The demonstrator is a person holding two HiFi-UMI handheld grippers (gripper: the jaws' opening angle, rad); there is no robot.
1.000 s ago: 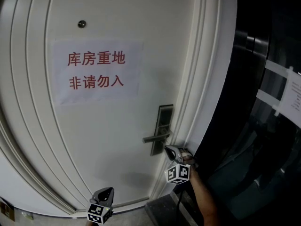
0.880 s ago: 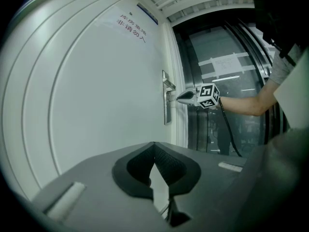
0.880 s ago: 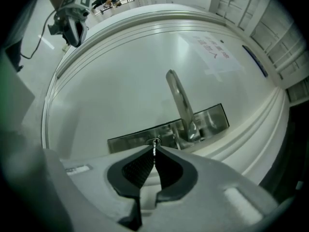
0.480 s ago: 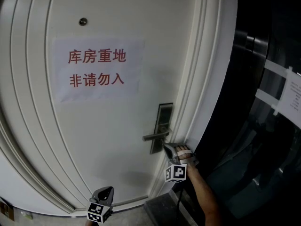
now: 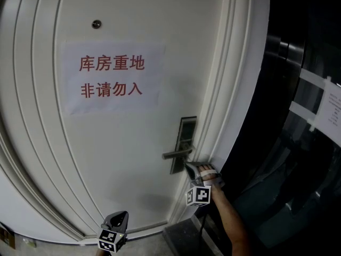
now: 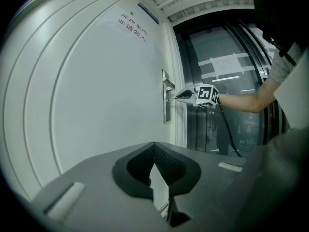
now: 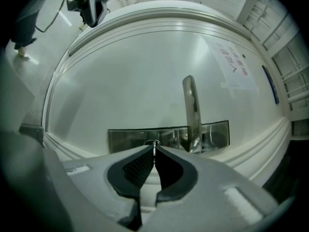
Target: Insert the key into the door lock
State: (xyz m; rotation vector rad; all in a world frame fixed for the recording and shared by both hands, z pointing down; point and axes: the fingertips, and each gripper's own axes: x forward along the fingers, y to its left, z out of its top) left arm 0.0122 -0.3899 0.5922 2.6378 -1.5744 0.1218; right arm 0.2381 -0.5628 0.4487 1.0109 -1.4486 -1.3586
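A steel lock plate point(image 5: 186, 137) with a lever handle point(image 5: 177, 153) sits on the white door point(image 5: 117, 159). My right gripper point(image 5: 188, 167) is at the lower part of the plate, pointing level at it. In the right gripper view my right gripper point(image 7: 154, 151) is shut on a thin key point(image 7: 154, 148), whose tip is at the keyhole point(image 7: 153, 142) in the plate point(image 7: 125, 138), beside the handle point(image 7: 191, 110). My left gripper point(image 5: 121, 216) hangs low and apart from the lock. It point(image 6: 154, 146) is shut, with nothing held.
A paper sign point(image 5: 112, 78) with red characters is stuck on the door below a peephole point(image 5: 96, 24). The door frame point(image 5: 234, 116) borders a dark glass wall point(image 5: 298, 143) with a taped paper point(image 5: 330, 108). A person's forearm point(image 5: 229, 217) reaches to the right gripper.
My right gripper has rolled about its own line at the lock, and its marker cube now shows a different face. It has stayed at the plate. The left gripper has not moved.
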